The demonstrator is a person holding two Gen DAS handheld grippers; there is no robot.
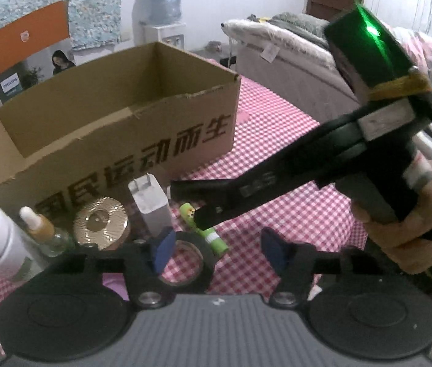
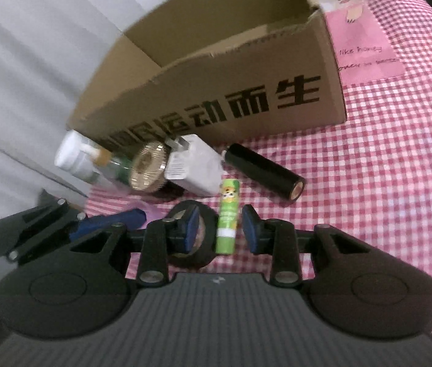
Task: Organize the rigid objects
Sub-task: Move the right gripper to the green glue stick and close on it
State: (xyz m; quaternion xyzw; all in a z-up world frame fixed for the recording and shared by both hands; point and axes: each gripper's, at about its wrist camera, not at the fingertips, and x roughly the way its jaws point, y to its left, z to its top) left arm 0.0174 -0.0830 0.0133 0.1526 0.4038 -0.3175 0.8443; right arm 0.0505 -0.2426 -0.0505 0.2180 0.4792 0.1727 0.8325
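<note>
Both grippers low over checked cloth, box empty at upper frame. Right gripper parted, green glue stick between pads, not pinched. Left gripper released, tape roll beside left pad. Step: approach, first pick. Next: clench on stick, lift, carry to box.

Checked cloth (pink-white) under cardboard box, glue stick.
</note>
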